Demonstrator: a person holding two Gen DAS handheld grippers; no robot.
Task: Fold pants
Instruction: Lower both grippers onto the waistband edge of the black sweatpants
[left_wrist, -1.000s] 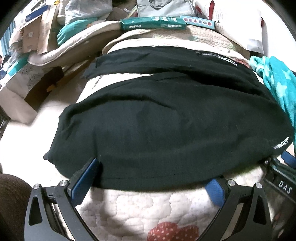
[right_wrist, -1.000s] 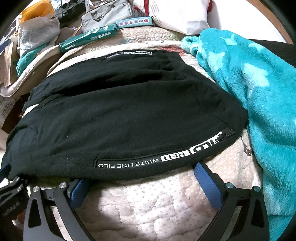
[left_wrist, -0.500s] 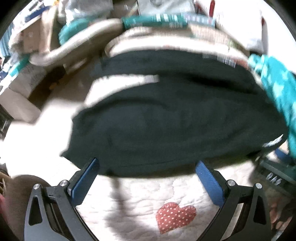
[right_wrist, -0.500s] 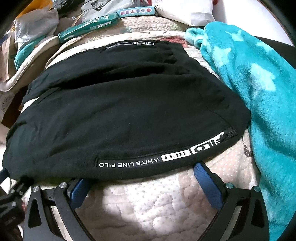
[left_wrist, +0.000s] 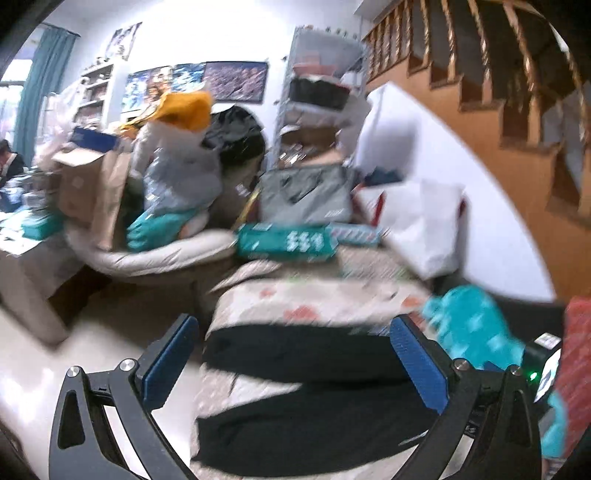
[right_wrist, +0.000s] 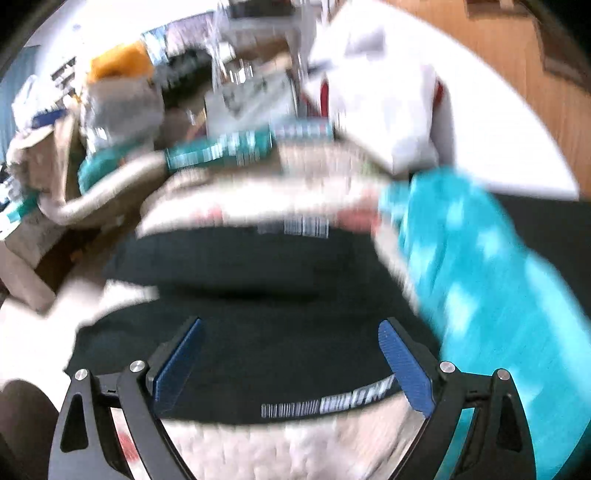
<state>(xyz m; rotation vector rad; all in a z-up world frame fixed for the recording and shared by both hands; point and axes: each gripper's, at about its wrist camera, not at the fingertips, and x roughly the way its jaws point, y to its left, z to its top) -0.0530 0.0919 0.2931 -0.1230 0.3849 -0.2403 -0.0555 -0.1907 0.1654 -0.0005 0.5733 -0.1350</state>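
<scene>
The black pants (right_wrist: 266, 325) lie folded on a quilted cream bed cover (right_wrist: 288, 446), with a white lettered stripe along the near edge. In the blurred left wrist view the pants (left_wrist: 303, 424) show low in frame. My left gripper (left_wrist: 291, 339) is open and empty, raised above the pants. My right gripper (right_wrist: 291, 343) is open and empty, hovering over the near edge of the pants.
A turquoise fleece blanket (right_wrist: 480, 288) lies right of the pants. A teal box (left_wrist: 284, 242), a grey bag (left_wrist: 303, 195), white bags and cardboard boxes (left_wrist: 85, 184) pile up behind. A wooden staircase (left_wrist: 517, 110) rises at right. The floor (left_wrist: 26, 373) is at left.
Both grippers have lifted and tilted upward away from the pants' near edge; the views now show the room behind. The pants stay on the bed.
</scene>
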